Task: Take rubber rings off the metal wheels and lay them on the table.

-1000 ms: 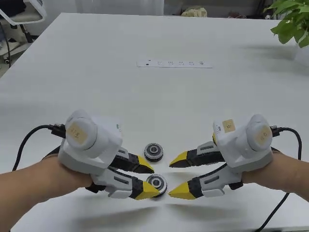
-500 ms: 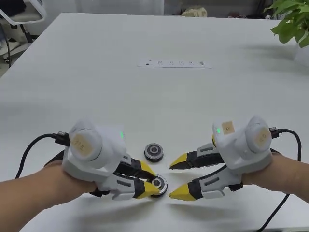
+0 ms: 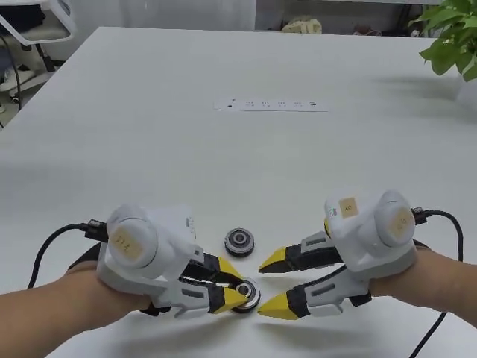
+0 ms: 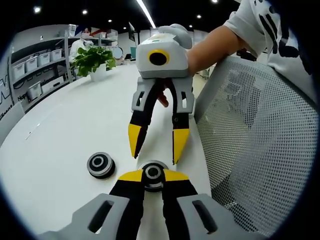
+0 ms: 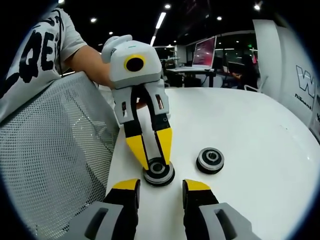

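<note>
1. In the head view the left hand-held gripper [image 3: 237,286] lay low on the white worktop [image 3: 223,164]. Its jaws were clamped on the near wheel [image 3: 248,293], which sat by the worktop's front edge.
2. The right hand-held gripper [image 3: 265,287] faced it tip to tip. Its jaws were apart and held nothing, and its yellow tips were just beside that wheel.
3. The far wheel [image 3: 239,240] lay free on the worktop just behind the near one, touched by neither gripper.
4. The left gripper view made the grip plainer than the head view did. A yellow tip pressed each side of the near wheel, and the right gripper's spread jaws pointed at it from the far side.
5. The right gripper view gave the clearest look at the wheels. Both lay flat, each with its dark ring [image 5: 210,170] around a bright hub, and the left gripper's tips bore on the near one.
6. The head view took in the far worktop, with a white power strip [image 3: 270,105] lying across it and a plant [image 3: 451,37] at the right corner.
7. The gripper views looked back toward the person, showing a grey mesh chair [image 4: 260,140] at the worktop's edge and a printed white sleeve [image 5: 45,45].
</note>
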`<state>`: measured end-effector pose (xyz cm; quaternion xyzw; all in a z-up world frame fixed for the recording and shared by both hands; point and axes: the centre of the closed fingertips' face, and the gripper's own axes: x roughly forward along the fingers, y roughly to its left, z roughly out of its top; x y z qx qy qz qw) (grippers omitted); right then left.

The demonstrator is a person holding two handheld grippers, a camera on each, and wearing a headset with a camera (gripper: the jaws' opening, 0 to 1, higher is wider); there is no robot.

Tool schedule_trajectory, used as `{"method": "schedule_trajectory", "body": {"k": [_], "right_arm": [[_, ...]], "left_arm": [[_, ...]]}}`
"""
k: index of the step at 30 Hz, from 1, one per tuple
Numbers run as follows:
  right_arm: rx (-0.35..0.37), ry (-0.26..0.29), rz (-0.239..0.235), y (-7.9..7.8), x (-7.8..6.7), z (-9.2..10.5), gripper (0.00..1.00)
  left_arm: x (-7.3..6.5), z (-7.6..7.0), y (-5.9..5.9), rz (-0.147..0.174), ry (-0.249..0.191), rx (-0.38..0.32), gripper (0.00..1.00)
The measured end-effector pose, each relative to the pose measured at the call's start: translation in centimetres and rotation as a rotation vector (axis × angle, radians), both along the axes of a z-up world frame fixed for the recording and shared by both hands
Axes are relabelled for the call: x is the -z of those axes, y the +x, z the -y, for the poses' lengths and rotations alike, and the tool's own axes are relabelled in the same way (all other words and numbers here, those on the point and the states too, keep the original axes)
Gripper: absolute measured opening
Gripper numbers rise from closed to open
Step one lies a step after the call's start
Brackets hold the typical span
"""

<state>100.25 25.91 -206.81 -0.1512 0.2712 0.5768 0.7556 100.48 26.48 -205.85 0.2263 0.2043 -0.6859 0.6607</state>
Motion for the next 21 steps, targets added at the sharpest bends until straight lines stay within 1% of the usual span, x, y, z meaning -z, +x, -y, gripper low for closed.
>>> {"method": "schedule_trajectory", "body": {"k": [4,9,13,18,21], "right_arm": [[0.011,0.015,-0.016,-0.04,0.10,-0.24,0.31],[0.012,0.020,-0.026,-0.16,0.36,-0.57,0.28],[0.016,0.023,-0.029,-0.15,0.55,-0.83,0.28],[0.041,0.031,-0.042,0.12,0.71,-0.72,0.28],[0.051,0.038,-0.050,0.17,0.70,-0.69,0.28]], "left_arm": [[0.03,0.02,-0.01,0.006,-0.001,-0.004,0.08],[0.06,0.06,-0.01,0.006,-0.004,-0.008,0.08],[0.10,0.07,-0.03,0.014,-0.002,-0.010,0.08],[0.15,0.07,-0.07,0.023,0.002,-0.012,0.08],[0.16,0.05,-0.04,0.023,0.001,-0.013,0.07]]}}
